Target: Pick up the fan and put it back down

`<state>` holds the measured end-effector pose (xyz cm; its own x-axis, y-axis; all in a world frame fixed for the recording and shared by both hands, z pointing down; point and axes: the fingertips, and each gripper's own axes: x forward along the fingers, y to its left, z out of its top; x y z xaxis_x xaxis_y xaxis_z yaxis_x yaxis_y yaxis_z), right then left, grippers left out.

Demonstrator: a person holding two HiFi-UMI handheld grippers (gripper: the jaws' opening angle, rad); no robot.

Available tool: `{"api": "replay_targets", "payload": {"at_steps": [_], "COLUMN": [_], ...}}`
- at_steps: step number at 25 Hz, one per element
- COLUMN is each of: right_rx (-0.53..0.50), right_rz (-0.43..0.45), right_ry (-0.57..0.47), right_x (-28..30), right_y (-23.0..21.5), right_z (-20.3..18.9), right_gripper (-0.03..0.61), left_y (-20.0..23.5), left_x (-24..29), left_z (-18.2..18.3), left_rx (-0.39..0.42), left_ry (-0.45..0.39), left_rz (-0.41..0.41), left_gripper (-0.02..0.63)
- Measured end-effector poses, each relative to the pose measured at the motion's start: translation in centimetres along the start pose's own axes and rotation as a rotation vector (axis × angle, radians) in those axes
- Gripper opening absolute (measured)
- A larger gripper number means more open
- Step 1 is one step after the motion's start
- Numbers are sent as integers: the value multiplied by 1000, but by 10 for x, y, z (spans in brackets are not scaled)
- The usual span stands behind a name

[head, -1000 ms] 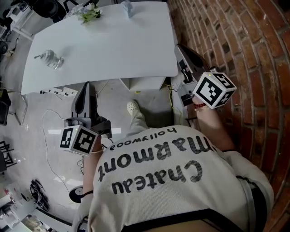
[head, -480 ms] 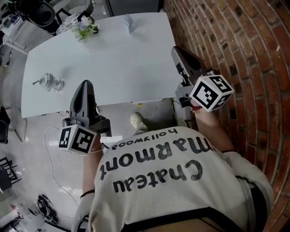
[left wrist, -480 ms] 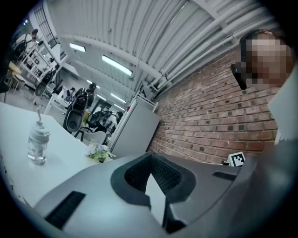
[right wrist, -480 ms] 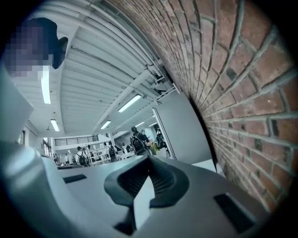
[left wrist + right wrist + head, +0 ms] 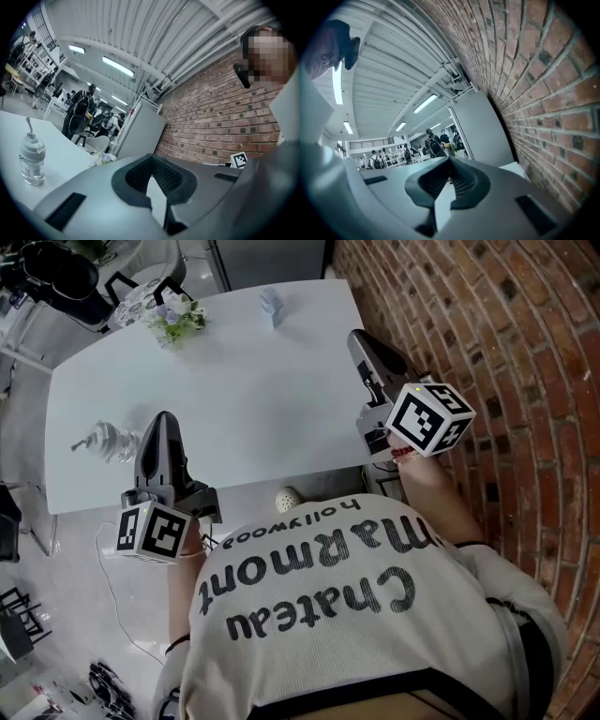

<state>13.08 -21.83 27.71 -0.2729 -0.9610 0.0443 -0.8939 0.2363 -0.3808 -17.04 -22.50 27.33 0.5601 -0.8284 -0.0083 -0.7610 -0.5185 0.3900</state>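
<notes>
Tongs: the left gripper (image 5: 162, 423) and the right gripper (image 5: 357, 338) both have their jaws closed together on nothing. Each points level over the near part of the table, the left one just beside the bottle and the right one close to the wall.
Wall: one brick wall (image 5: 487, 324) runs along the right side.
Table: one white table (image 5: 244, 399), mostly bare.
Flowers: one bunch of flowers (image 5: 176, 317) at the far left.
Bottle: one clear bottle (image 5: 103, 440) with a pump top, upright at the near left.
Fan: no fan can be made out plainly. One small pale blue thing (image 5: 272, 304) at the far edge, well apart from both grippers, may be it, but it is too small to tell.
Handling: if that is the fan, it is probably light, hard plastic, a little slippery, with thin parts that could bend. It is best taken by its base or stem, with the jaws opened first.
Count: two grippers, one wall, one table, one bunch, one bottle, one possible fan.
</notes>
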Motion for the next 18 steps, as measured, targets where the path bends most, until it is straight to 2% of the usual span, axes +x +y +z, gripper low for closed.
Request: {"api": "replay_targets", "payload": {"at_steps": [5,8,12,15,18], "right_rx": [22,17,46,39,22], "right_rz": [-9,-19,-16,-14,1], "right_ry": [39,88,155,203,244], "right_x": [33,46,66,82,98], "right_y": [-17,-27,-42,-49,-54], "right_z": [-28,-47,-70,-81,-87], "right_gripper": [3,5,52,97,115], "left_y": [24,34,44,55,62], "left_x": [15,16,15,9,6], "left_z": [-12,-21,-34,-40,-41], "left_rx": [29,11,-18,-46,-52], "left_ry": [17,33,58,69,66], "left_rz": [3,15,44,88,127], "left_gripper": [2,2,2,2,2]}}
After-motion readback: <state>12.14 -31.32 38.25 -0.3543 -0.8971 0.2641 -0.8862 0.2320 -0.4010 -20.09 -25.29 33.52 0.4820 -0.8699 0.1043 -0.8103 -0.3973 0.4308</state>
